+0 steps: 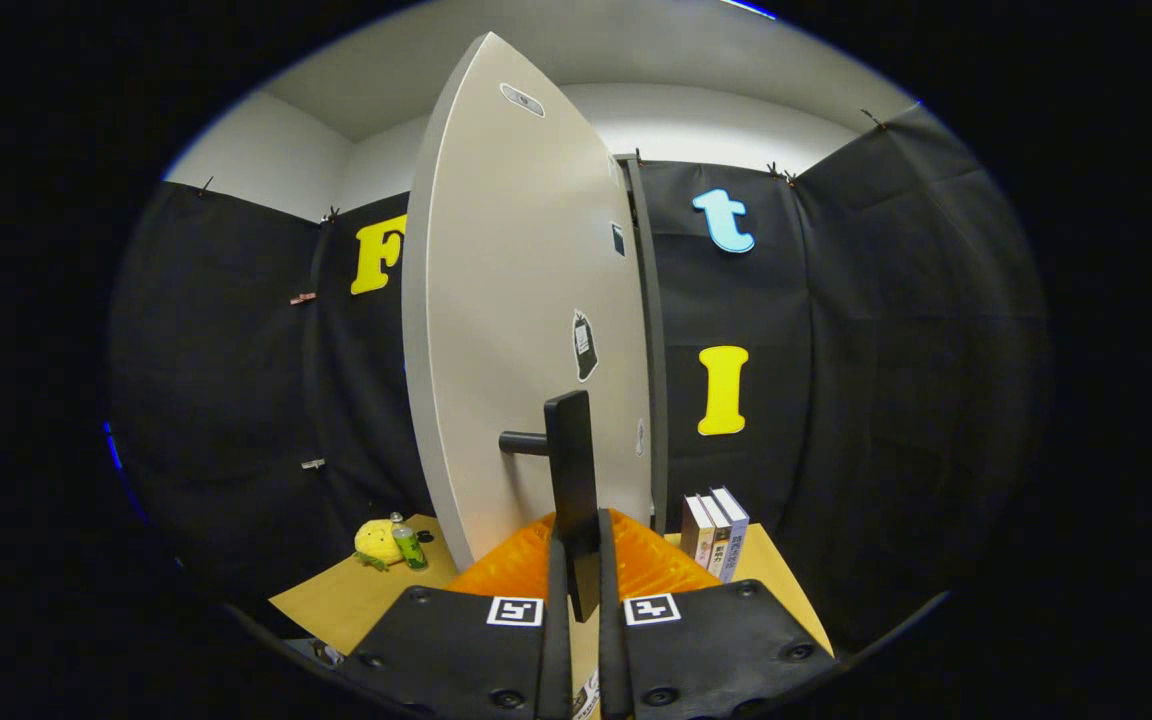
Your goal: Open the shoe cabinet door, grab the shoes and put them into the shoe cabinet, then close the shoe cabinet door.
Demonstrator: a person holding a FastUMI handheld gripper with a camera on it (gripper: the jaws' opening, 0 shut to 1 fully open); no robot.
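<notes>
The shoe cabinet's pale grey door [521, 330] stands tall right in front of me, swung partly out so I see its face at an angle. Its black upright handle [573, 480] juts from the door on a short post, and the lower end of it runs down between my fingers. My gripper [578, 580] is shut on this handle, both fingers [556, 600] pressed against its sides. A dark cabinet edge [654, 350] shows just to the right of the door. Behind the handle's lower end lies something orange and ribbed [646, 560].
A tan tabletop [356, 600] carries a yellow plush toy [376, 543] and a small green bottle [408, 545] left of the door. Three upright books [716, 535] stand right of the door. Black cloth walls close in on every side.
</notes>
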